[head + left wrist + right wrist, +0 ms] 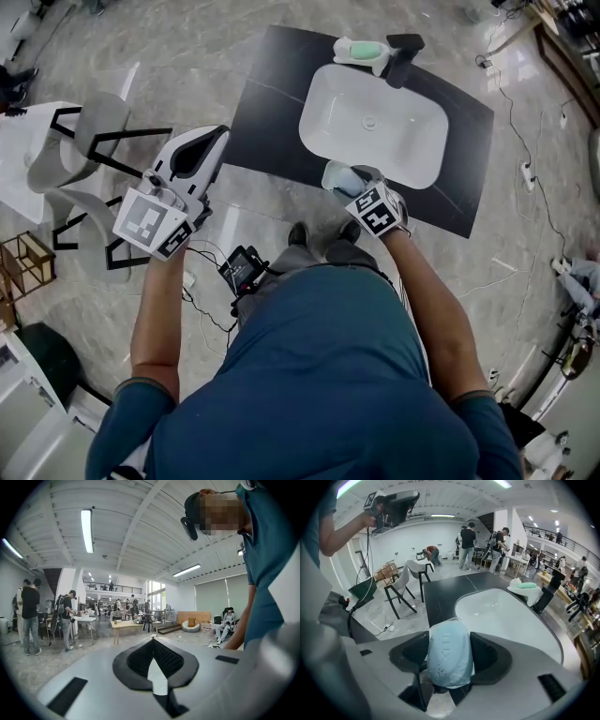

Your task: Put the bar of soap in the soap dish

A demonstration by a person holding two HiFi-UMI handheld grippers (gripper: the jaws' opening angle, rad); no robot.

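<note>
Grips the pale blue bar of soap point(449, 656) firmly between the jaws of the right gripper point(345, 176), at the near rim of the white basin point(375, 122). Holds the left gripper point(217, 136) closed on nothing, raised aside, probably for clearance. Requires carrying across to the soap dish point(361, 52) beside the black faucet point(403, 58).
</note>
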